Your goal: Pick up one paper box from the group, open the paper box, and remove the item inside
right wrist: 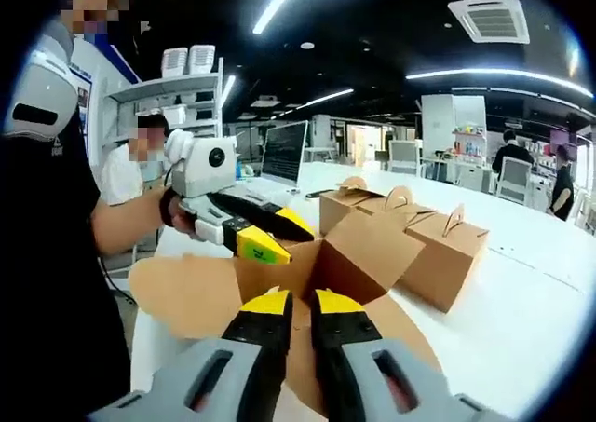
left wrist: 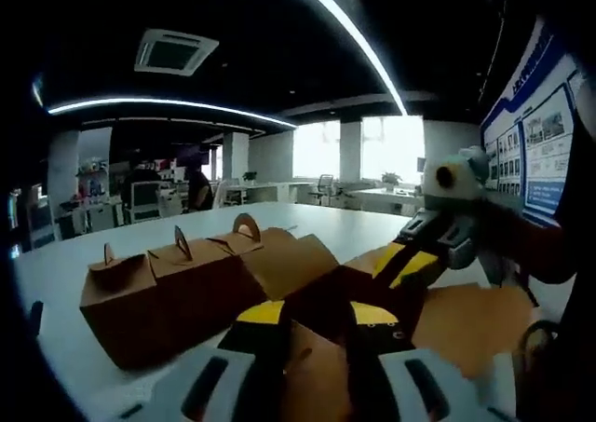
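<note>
Opened box: a brown paper box (right wrist: 349, 254) with its flaps spread wide lies on the white desk (right wrist: 521, 310), between the two hand-held grippers; what is inside it cannot be made out.
Left gripper view: the left hand-held gripper (left wrist: 317, 319), black with yellow tips, has its jaws apart around a brown flap of the opened box (left wrist: 307, 282), seemingly pinching it. The right hand-held gripper (left wrist: 410, 259) comes in from the right, touching the same box.
Right gripper view: the right hand-held gripper (right wrist: 298, 303) has its yellow tips almost pressed together over a flap; whether it pinches the paper, I cannot tell. The left hand-held gripper (right wrist: 265, 240), held by a person's hand (right wrist: 177, 212), reaches into the box from the left.
Closed boxes: a row of brown paper boxes with curved handles (left wrist: 163, 292) stands just behind the opened one, further in on the desk.
Surroundings: white shelves (right wrist: 172, 96), a dark monitor (right wrist: 284, 147), bright windows (left wrist: 386, 147), a wall poster (left wrist: 545, 152).
</note>
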Demonstrator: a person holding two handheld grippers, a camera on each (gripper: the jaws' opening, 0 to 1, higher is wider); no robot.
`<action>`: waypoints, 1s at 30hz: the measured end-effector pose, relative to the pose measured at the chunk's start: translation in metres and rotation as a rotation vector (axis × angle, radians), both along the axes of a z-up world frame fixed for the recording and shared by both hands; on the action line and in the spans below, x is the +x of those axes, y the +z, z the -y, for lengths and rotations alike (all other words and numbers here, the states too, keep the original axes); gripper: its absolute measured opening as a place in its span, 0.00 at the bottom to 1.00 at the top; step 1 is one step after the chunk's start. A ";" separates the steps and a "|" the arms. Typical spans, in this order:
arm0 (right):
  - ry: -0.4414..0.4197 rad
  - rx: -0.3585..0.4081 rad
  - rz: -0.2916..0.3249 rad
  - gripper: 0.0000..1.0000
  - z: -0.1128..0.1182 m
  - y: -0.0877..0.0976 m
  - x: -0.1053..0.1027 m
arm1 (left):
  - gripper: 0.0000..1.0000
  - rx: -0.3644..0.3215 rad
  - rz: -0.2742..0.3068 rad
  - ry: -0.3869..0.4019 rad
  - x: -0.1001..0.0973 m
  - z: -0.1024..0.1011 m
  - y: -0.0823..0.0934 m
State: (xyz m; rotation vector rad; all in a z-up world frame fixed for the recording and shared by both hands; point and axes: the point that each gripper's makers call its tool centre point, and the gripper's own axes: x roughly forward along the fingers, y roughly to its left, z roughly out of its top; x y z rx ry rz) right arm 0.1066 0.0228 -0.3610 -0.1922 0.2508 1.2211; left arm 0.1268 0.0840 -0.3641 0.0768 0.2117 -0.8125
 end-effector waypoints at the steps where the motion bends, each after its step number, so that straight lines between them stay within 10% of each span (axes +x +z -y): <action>1: 0.009 -0.009 0.005 0.13 -0.002 0.000 -0.002 | 0.26 0.008 0.000 0.003 0.000 0.000 0.000; 15: 0.080 -0.074 0.070 0.23 -0.005 0.051 0.004 | 0.32 0.132 0.014 -0.036 -0.006 0.007 -0.001; 30: 0.214 -0.341 0.086 0.23 -0.015 0.043 -0.002 | 0.37 0.089 0.081 -0.057 -0.030 0.003 0.032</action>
